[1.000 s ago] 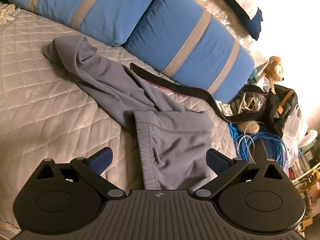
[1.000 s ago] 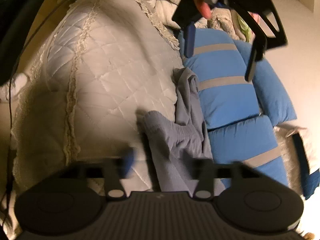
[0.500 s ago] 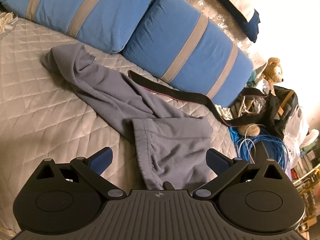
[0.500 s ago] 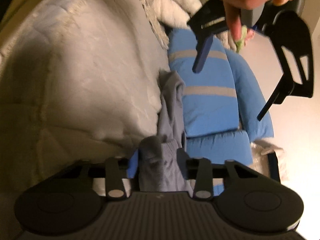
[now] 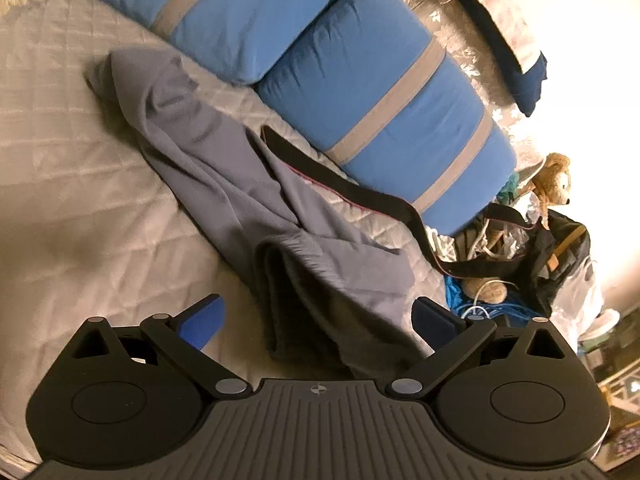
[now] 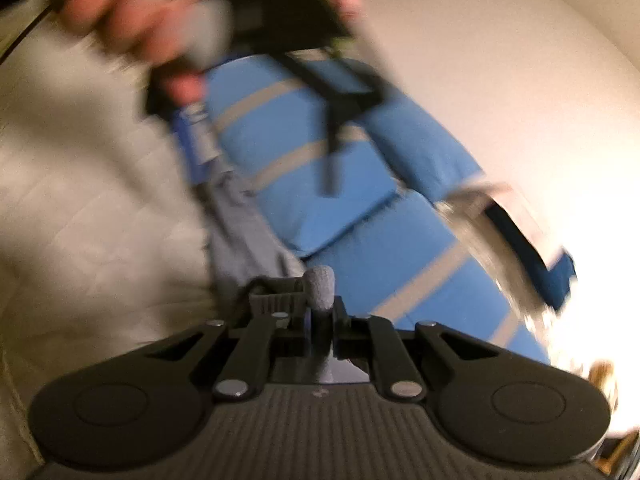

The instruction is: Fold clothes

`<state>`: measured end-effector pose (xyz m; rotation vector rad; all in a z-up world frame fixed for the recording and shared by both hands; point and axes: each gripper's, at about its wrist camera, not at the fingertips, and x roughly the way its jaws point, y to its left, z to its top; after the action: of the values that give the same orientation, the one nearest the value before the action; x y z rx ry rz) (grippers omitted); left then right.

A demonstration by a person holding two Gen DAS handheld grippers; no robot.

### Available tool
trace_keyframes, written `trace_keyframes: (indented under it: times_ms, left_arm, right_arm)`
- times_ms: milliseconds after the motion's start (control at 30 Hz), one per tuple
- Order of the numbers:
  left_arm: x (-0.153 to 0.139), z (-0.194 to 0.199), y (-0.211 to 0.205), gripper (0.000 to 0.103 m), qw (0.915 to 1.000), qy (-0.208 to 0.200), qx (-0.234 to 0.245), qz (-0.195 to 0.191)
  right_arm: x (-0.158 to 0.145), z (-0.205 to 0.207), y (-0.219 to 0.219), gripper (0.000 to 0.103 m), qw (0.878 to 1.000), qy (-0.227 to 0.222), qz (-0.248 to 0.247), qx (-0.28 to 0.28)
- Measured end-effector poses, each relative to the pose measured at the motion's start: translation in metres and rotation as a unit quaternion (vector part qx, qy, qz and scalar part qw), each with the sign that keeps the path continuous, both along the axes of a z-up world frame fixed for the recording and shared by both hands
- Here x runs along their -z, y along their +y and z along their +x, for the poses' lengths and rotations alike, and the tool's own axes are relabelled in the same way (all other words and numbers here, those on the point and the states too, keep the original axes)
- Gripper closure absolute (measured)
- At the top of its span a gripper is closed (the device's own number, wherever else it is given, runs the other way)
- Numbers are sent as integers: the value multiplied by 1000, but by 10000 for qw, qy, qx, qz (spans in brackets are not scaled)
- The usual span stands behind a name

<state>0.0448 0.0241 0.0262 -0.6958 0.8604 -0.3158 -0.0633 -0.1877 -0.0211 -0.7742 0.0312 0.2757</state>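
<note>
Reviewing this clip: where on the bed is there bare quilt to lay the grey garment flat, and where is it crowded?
Bare white quilt stretches left of the grey garment, below the blue striped pillows. The far side is crowded: the pillows and a black strap border the garment, and past the bed edge sit a bag, blue cables and a teddy bear.

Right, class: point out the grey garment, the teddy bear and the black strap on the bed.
grey garment (image 5: pixel 224 168): left wrist view, on its long middle stretch.
teddy bear (image 5: pixel 554 184): left wrist view, on its head.
black strap (image 5: pixel 360 194): left wrist view, on the stretch beside the blue cushion.
</note>
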Motion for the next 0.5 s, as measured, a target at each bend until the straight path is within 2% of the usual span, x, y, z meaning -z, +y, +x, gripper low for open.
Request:
trace_keyframes:
  times_ms: [133, 267, 333, 433, 500]
  left_arm:
    - [9, 10, -16, 2, 9993, 97, 306, -166]
    - [14, 11, -30, 2, 9980, -64, 594, 187]
    - [13, 12, -39, 2, 9945, -212, 846, 573]
    - [17, 11, -56, 2, 9800, -394, 1342, 1412]
    - [27, 10, -62, 2, 9698, -463, 1566, 1809]
  right_arm:
    - [-14, -5, -28, 92, 9979, 121, 589, 228]
    - [-25, 3, -43, 92, 9948, 221, 945, 293]
    - [-29, 8, -50, 92, 9928, 286, 1116, 328]
    - [-34, 15, -62, 92, 9889, 376, 1387, 391]
    - [-38, 17, -70, 92, 9853, 421, 1601, 426]
